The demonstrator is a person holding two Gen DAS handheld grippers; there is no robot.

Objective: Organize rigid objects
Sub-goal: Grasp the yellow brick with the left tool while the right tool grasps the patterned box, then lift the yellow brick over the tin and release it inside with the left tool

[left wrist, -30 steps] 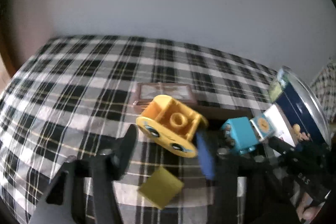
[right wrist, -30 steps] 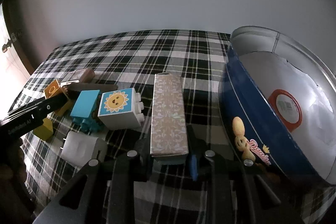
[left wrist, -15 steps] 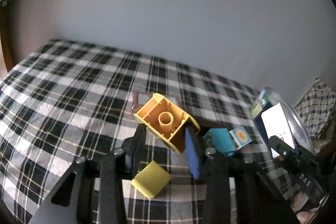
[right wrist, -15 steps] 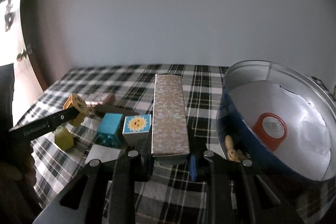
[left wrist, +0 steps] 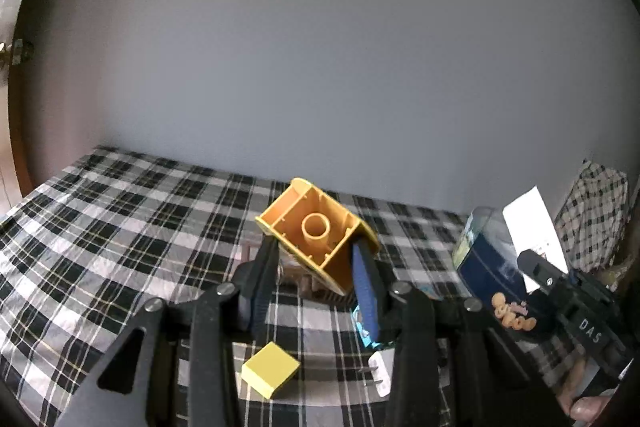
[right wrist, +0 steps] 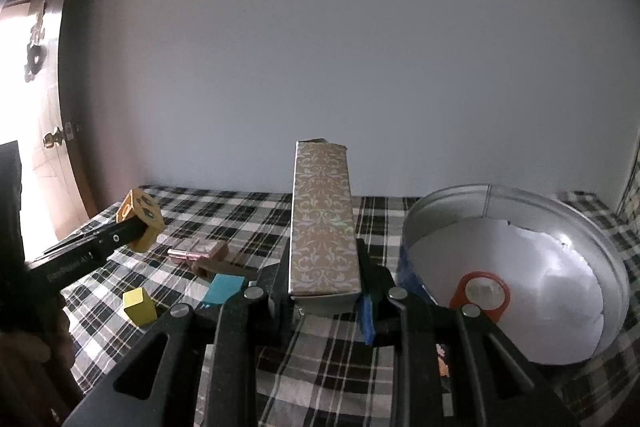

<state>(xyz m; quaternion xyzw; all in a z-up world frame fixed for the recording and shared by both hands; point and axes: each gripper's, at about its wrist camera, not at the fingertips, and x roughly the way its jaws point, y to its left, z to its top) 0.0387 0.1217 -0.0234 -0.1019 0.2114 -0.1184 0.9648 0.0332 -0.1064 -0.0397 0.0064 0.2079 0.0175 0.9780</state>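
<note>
Orange block [left wrist: 316, 231] — damask-patterned beige box [right wrist: 323, 223] — black-white plaid cloth [left wrist: 120, 211]

In the left wrist view, the left hand-held gripper [left wrist: 316, 281] hides most of a small pinkish-brown item [left wrist: 298, 277] behind the orange hollow plastic block [left wrist: 318, 233]. The teal plastic block [left wrist: 362, 325] shows only a sliver. The round blue cookie tin [left wrist: 490, 277] is partly covered by the right hand-held gripper [left wrist: 568, 291].

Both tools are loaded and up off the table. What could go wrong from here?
1. The orange block sits tilted in the left tool, gripped near its lower edges, so it may twist out.
2. The long patterned box is pinched only at its near end by the right tool; it could lever down or clip the round tin.
</note>
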